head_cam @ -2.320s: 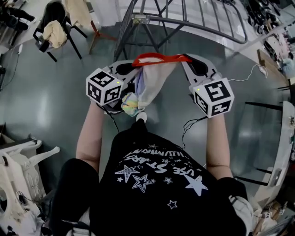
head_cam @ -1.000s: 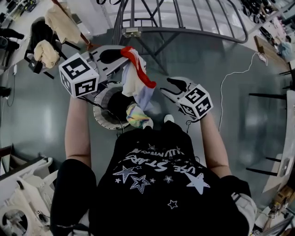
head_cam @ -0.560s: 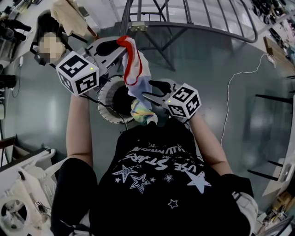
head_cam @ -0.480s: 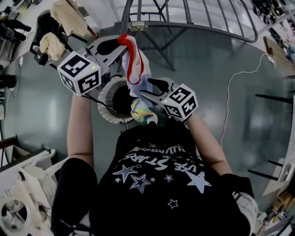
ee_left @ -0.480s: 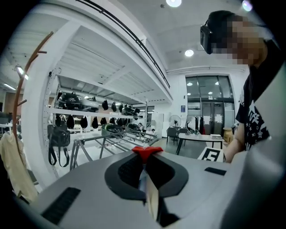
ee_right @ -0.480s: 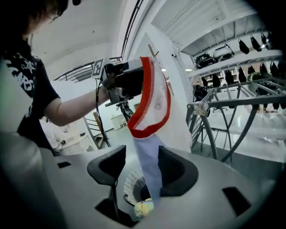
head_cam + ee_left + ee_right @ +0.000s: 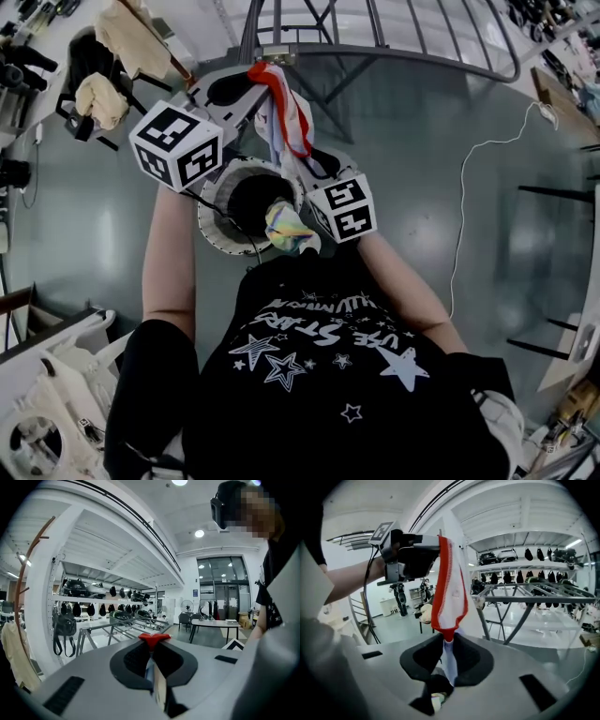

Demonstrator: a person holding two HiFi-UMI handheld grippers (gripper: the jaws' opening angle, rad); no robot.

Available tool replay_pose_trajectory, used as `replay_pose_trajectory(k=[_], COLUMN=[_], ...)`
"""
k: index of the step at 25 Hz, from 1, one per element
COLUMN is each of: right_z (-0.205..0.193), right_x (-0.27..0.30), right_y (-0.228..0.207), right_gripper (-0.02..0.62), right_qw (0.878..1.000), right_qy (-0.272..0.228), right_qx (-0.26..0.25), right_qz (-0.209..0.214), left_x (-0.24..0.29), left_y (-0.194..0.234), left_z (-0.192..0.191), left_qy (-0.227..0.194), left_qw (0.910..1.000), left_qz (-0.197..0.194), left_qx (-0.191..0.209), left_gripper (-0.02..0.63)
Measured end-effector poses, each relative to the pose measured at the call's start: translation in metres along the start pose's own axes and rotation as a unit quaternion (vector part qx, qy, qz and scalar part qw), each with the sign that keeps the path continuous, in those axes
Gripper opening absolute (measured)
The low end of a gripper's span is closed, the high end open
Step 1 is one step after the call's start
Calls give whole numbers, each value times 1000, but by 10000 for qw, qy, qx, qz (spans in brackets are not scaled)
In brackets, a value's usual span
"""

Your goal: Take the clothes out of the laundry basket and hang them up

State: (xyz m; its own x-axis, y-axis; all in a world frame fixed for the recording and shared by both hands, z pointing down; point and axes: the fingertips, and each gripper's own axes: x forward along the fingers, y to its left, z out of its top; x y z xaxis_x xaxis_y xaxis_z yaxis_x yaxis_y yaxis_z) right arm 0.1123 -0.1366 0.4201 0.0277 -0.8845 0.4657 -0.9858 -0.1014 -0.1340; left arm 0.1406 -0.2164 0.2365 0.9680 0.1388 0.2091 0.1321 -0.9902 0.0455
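Closing on the cloth, the right gripper (image 7: pixel 446 656) has its jaws coming together around the hanging middle of the white fabric garment with a red ribbed edge (image 7: pixel 449 585). Its dark pads appear to bear on the bunched cloth from both sides

Findings:
- Left gripper (image 7: pixel 152 641): jaws pressed together, pinching the red edge at the top of the garment, held high and to the far left
- Garment: suspended in the air between the two grippers. Its pastel multicoloured tail dangles over the near rim of the round white laundry basket with a dark interior (image 7: pixel 214 220)
- Grey tubular metal drying rack (image 7: pixel 412 56): far side of the scene, apart from the garment

Assessment: the step in hand looks to be taking a second hold so the piece can be spread for hanging

Recommendations:
- Let the right jaws seat fully before any pull; a half-set pinch on bunched cloth may slip
- Keep the left pinch firm on the red edge
- Draw the grippers apart sideways, gently, to open the fabric without stretching the rib
- Lift until the tail is clear of the basket rim, then carry toward the far rack
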Motion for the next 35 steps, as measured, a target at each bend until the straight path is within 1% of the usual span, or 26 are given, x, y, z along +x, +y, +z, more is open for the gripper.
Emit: replay_pose_trajectory(k=[1, 2, 5, 8, 10, 12, 15, 18, 22, 25, 27, 29, 31, 33, 35], right_z=[0, 0, 2, 18, 39, 68, 116, 163, 224, 273, 303, 332, 356, 375, 388], right_x=[-2, -5, -14, -31, -51, -73, -101, -121, -147, -162, -169, -172, -171, -165, -156], right_y=[-8, -15, -34, -65, -87, -104, -119, -132, -157, -180, -200, -224, -251, -279, -301], right_gripper=[42, 28, 25, 25, 25, 25, 25, 24, 23, 23, 23, 23, 23, 23, 23], right_qw=[9999, 9999, 9998, 9978, 9940, 9893, 9827, 9721, 9552, 9394, 9310, 9276, 9263, 9245, 9235], right_qy=[-27, -56, -125, -207, -283, -355, -430, -528, -857, -1134, -1335, -1529, -1668, -1745, -1785], right_qx=[-30, -46, -97, -510, -901, -1258, -1689, -2193, -2741, -3131, -3282, -3294, -3278, -3303, -3328], right_qz=[-100, -128, -118, -368, -561, -654, -622, -636, -710, -814, -877, -873, -821, -760, -680], left_x=[-3, -7, -17, -25, -32, -38, -41, -35, -19, -3, 12, 32, 55, 78, 95], left_y=[2, 5, 16, 29, 35, 37, 39, 40, 40, 38, 37, 39, 48, 64, 82], left_z=[1, 1, 1, -3, -4, -4, -3, 8, 36, 71, 95, 117, 138, 157, 173], left_qy=[-24, -49, -61, 68, 216, 393, 633, 671, 593, 413, 266, 114, 45, 68, 116], left_qw=[10000, 10000, 9999, 9994, 9984, 9966, 9925, 9891, 9845, 9827, 9821, 9829, 9836, 9827, 9800], left_qz=[9, 22, 113, 240, 249, 197, 104, 94, 158, 150, 127, 126, 237, 499, 824], left_qx=[-13, -24, 13, 225, 454, 696, 1041, 1307, 1640, 1798, 1863, 1834, 1787, 1781, 1810], left_gripper=[26, 26, 26, 26, 26, 26, 26, 26, 26, 26, 26, 26, 26, 26, 26])
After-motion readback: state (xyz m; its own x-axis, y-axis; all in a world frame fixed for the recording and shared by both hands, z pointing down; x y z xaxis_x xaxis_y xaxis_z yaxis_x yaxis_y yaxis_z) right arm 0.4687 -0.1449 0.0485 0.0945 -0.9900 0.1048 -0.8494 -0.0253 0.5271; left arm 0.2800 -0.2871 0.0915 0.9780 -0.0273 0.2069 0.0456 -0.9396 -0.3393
